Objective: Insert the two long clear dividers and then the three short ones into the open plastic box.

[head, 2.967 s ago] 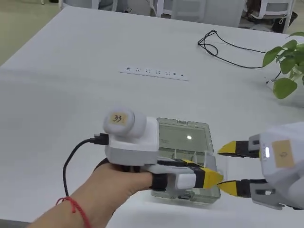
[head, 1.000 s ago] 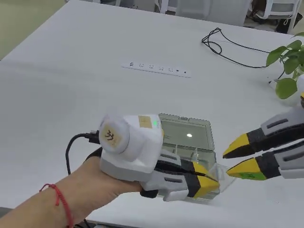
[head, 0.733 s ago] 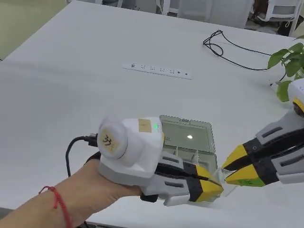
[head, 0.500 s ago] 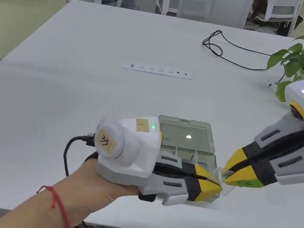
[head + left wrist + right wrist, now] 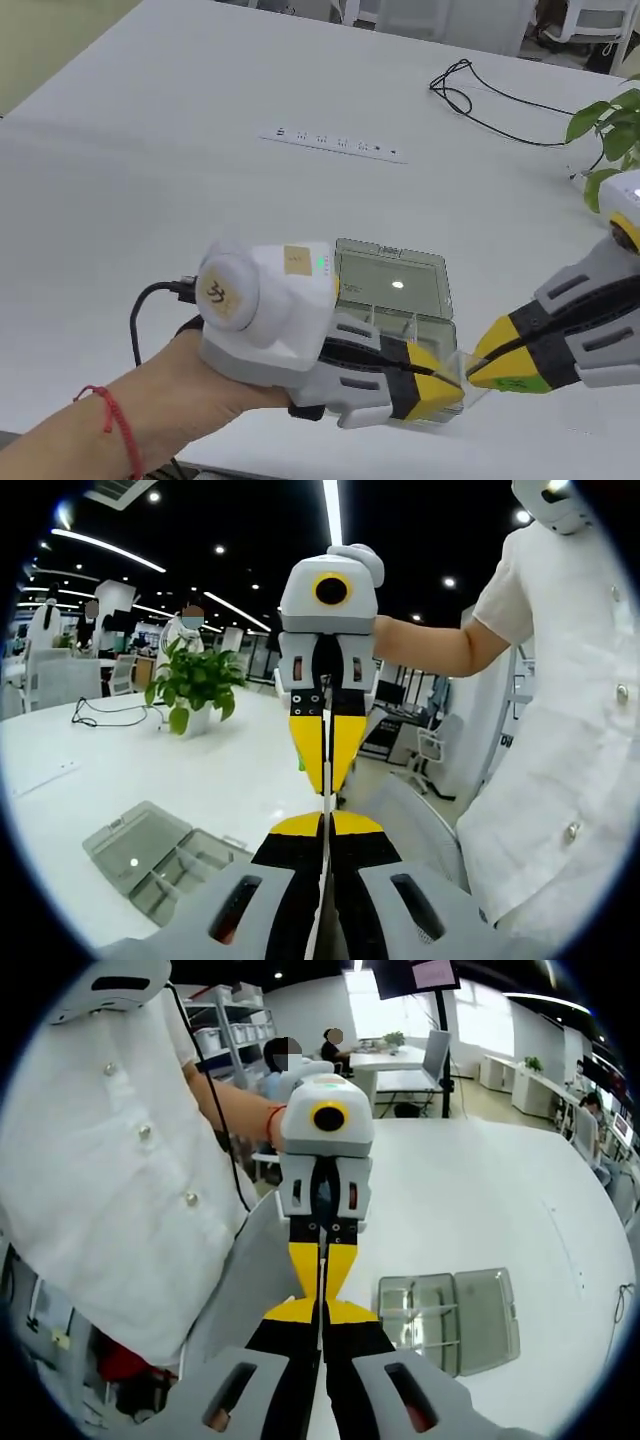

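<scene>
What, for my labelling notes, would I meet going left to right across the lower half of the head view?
Red wrist string → black cable → left gripper → clear divider pinched between both grippers' tips → right gripper. The open box overlaps the left gripper, so it is left out.

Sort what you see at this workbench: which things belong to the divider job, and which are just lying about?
Belong to the job: open plastic box; clear divider, pinched between left gripper and right gripper.
Lying about: power strip; black cable; potted plant.
</scene>
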